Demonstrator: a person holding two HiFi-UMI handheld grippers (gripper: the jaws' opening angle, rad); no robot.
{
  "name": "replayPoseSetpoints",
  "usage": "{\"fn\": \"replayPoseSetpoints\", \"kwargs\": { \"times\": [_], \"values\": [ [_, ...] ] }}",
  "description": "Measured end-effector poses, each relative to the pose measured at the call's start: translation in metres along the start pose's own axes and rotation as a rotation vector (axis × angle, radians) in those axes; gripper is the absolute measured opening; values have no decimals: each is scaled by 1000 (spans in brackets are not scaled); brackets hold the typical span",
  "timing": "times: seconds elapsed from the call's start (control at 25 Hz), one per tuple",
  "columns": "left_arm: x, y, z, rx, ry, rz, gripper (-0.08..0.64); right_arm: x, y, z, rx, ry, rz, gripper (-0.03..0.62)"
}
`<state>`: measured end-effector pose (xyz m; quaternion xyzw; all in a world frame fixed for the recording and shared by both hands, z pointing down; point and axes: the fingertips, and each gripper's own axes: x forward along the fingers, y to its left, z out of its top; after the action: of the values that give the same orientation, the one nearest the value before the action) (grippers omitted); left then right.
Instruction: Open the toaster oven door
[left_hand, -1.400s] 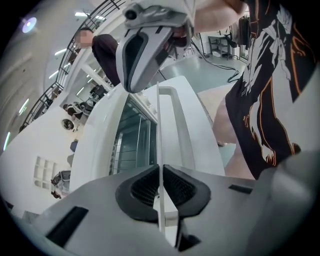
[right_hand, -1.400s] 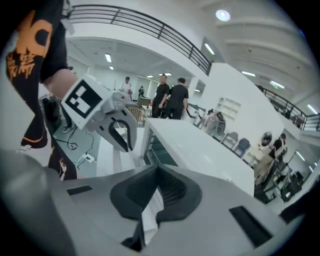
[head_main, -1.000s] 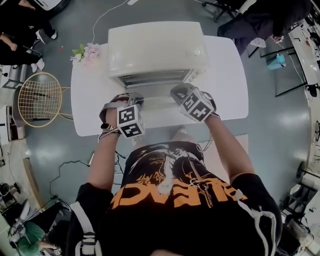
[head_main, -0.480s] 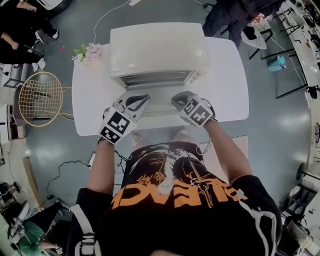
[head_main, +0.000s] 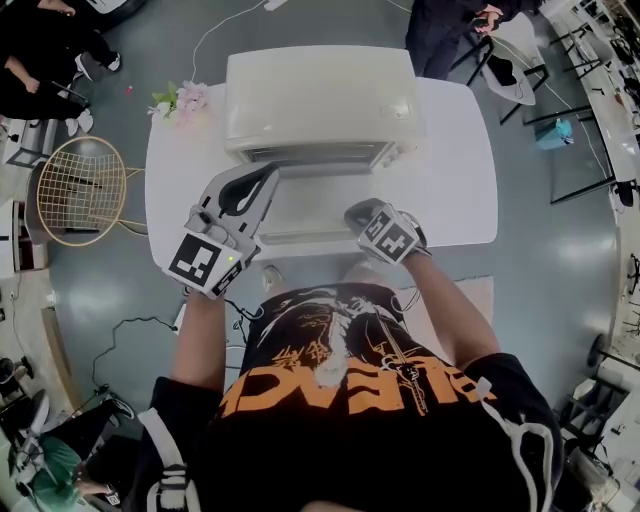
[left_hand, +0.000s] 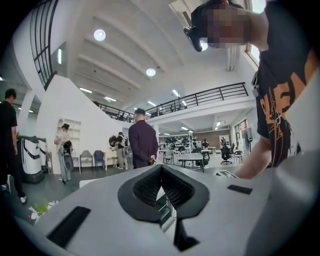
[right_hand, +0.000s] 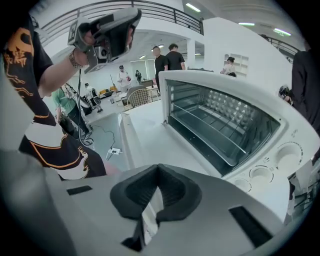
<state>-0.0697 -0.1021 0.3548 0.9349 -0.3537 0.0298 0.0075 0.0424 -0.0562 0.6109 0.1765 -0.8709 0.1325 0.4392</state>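
Observation:
The cream toaster oven (head_main: 320, 100) stands at the back of the white table (head_main: 455, 185). Its door (head_main: 305, 205) hangs open, lying flat toward me, and the rack inside (right_hand: 220, 125) shows in the right gripper view. My left gripper (head_main: 258, 180) is lifted above the door's left end with its jaws shut and empty; its own view looks up over the room (left_hand: 161, 167). Low at the door's front right corner is my right gripper (head_main: 352, 212), also shut with nothing between its pads (right_hand: 159, 169). The left gripper (right_hand: 107, 32) appears high in the right gripper view.
Pink flowers (head_main: 178, 100) lie at the table's back left corner. A round wire chair (head_main: 78, 195) stands left of the table, with cables (head_main: 150, 330) on the floor. People (head_main: 450, 30) stand behind the table. The oven's knobs (right_hand: 260, 172) are on its right side.
My left gripper has lifted off the door and swung up and to the left. The right gripper has drawn slightly back toward me. The door stays open.

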Motion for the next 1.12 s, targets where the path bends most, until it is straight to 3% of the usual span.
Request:
{"fn": "replayPoseSetpoints", "kwargs": {
  "times": [0.4,0.8,1.12],
  "values": [
    [-15,-3,25,17,-59,43,21,37,18,-42,31,108,66,14],
    [-22,-9,27,9,-68,54,21,78,33,-86,5,229,71,14],
    [-22,-9,29,1,-78,60,21,81,31,-90,71,163,47,14]
  ]
}}
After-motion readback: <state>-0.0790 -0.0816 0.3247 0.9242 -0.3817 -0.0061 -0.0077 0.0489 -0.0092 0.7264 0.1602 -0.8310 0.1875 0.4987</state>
